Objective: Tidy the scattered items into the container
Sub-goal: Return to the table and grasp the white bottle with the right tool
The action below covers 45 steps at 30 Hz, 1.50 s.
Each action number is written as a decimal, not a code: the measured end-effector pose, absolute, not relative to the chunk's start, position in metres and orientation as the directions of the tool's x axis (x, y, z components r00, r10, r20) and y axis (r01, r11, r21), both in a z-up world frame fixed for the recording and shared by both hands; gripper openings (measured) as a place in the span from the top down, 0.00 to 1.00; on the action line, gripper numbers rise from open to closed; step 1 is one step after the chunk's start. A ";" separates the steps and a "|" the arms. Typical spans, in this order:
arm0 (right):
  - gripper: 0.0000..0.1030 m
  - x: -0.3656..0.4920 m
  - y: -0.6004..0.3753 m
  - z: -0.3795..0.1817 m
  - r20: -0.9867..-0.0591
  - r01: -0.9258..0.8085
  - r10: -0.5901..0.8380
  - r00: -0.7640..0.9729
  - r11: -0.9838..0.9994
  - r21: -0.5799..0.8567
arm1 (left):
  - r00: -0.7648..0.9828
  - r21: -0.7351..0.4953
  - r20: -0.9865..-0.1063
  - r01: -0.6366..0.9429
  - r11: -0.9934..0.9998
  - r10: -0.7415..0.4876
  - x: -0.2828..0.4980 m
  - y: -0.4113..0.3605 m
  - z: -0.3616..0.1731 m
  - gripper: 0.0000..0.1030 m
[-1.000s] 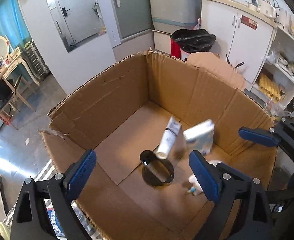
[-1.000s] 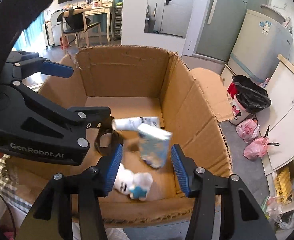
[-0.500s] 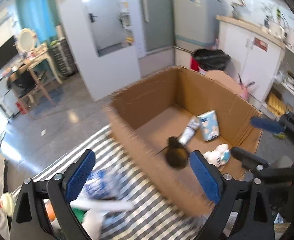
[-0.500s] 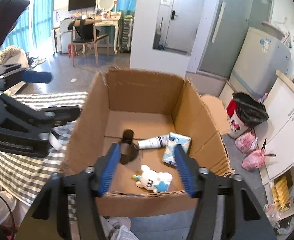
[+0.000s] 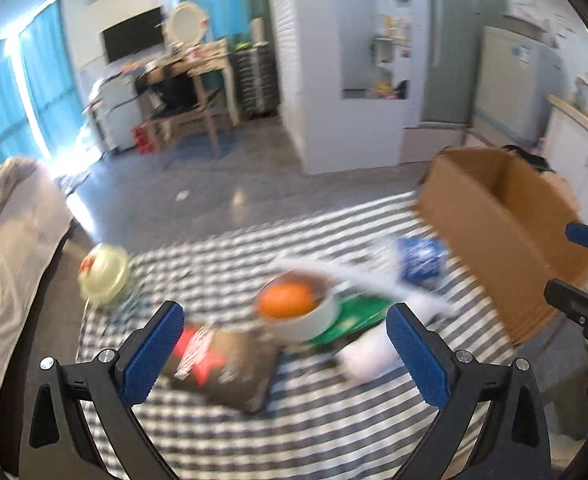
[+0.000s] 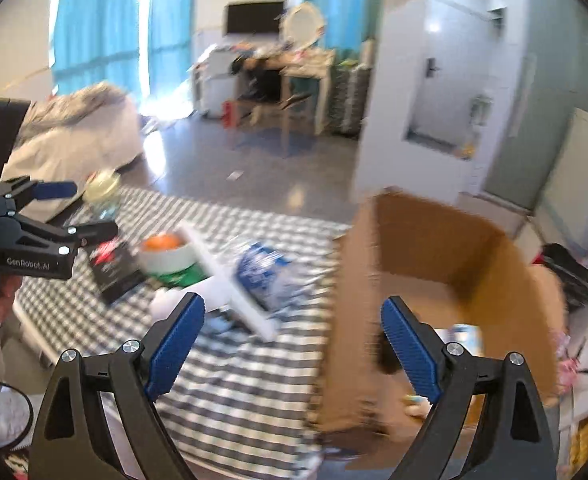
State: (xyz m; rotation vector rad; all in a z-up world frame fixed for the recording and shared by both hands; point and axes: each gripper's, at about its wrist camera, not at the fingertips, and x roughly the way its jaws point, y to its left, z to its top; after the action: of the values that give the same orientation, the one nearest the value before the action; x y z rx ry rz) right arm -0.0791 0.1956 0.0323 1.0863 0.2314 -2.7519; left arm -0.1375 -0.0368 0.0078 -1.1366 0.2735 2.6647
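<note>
The cardboard box (image 6: 434, 248) stands right of a checkered cloth (image 5: 334, 432). Inside it I make out a blue-white carton (image 6: 464, 336) and a dark object (image 6: 386, 354). On the cloth lie a white bowl holding an orange (image 5: 294, 308), a dark snack bag (image 5: 222, 364), a blue-white packet (image 5: 420, 258), a long white strip (image 5: 366, 276) and a cream-lidded jar (image 5: 104, 276). My left gripper (image 5: 285, 354) hangs open above the bowl and bag, holding nothing. My right gripper (image 6: 293, 346) is over the box's left wall, its jaws opening with nothing between them.
A bed with a grey blanket (image 6: 74, 128) lies at the left. A desk and chair (image 5: 190, 88) stand at the back beyond bare floor. A white wall corner (image 5: 346, 80), a fridge (image 5: 510, 80) and a black bin bag (image 6: 570, 276) are near the box.
Both grippers swung left from above the box to the checkered cloth. The tube and carton dropped into the box. The right jaws spread wider.
</note>
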 end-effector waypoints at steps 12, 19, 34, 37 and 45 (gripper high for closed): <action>0.13 -0.117 0.121 -0.048 -0.802 0.357 -0.152 -0.578 -0.931 -0.080 | -0.542 -0.008 -0.832 -0.202 -0.979 0.119 -0.141 -0.095 -0.086 0.00; 0.13 -0.142 0.127 -0.062 -0.834 0.328 -0.190 -0.517 -0.945 0.012 | -0.512 -0.053 -0.843 -0.228 -0.972 0.166 -0.157 -0.107 -0.106 0.00; 0.12 -0.174 0.145 -0.075 -0.833 0.241 -0.339 -0.438 -0.936 0.255 | -0.512 -0.028 -0.842 -0.280 -0.960 0.173 -0.177 -0.107 -0.121 0.00; 0.29 -0.173 0.141 -0.070 -0.821 0.252 -0.349 -0.452 -0.933 0.258 | -0.512 -0.021 -0.843 -0.271 -0.962 0.162 -0.177 -0.105 -0.121 0.00; 0.56 -0.155 0.122 -0.060 -0.805 0.346 -0.404 -0.433 -0.900 0.266 | -0.492 -0.020 -0.858 -0.255 -0.967 0.147 -0.175 -0.105 -0.118 0.00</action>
State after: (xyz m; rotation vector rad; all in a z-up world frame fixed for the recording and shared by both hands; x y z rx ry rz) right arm -0.1553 0.1218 -0.0600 1.3369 -0.0832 -2.3378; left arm -0.1753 -0.1052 -0.1177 -1.4352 0.1606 2.5242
